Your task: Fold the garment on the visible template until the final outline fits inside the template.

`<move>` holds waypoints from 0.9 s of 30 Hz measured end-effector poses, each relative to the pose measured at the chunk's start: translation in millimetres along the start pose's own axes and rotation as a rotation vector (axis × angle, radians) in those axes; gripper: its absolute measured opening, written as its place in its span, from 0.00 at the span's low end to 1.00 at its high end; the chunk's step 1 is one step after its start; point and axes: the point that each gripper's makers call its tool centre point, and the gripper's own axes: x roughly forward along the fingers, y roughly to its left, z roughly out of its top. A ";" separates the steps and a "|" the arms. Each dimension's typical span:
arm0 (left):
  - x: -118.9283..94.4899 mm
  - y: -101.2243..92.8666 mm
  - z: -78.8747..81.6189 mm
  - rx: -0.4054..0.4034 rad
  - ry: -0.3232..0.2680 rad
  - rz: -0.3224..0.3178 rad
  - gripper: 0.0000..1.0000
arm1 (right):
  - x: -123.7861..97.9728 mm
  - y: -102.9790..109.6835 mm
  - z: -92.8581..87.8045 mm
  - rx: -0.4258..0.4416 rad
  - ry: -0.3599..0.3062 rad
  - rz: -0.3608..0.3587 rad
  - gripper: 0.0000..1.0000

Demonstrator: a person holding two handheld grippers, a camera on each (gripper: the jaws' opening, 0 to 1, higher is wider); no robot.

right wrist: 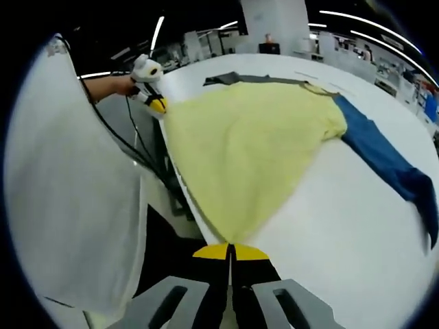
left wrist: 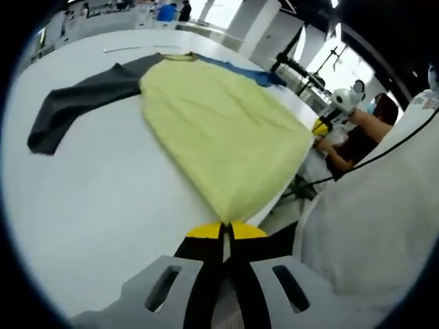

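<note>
A garment with a pale yellow body (left wrist: 219,130), a dark grey sleeve (left wrist: 75,103) and a blue sleeve (left wrist: 250,72) lies spread on the white table (left wrist: 89,205). My left gripper (left wrist: 225,229) is shut on one hem corner at the table's near edge. In the same view my right gripper (left wrist: 321,127), held by a hand, pinches the other hem corner. In the right gripper view, my right gripper (right wrist: 231,251) is shut on the yellow body (right wrist: 254,144), and my left gripper (right wrist: 158,104) sits at the far hem corner. The blue sleeve (right wrist: 384,157) trails right and the grey sleeve (right wrist: 240,79) lies beyond.
The person's white clothing (left wrist: 370,219) hangs close beside the table edge (right wrist: 180,185), with black cables (right wrist: 130,147) running along it. Bare white table surface (right wrist: 343,233) stretches around the garment. Workshop equipment and windows stand in the far background.
</note>
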 end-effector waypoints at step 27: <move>-9.0 -9.5 -1.8 -0.055 0.001 -0.040 0.00 | 1.8 0.0 -3.0 -0.009 0.028 0.023 0.00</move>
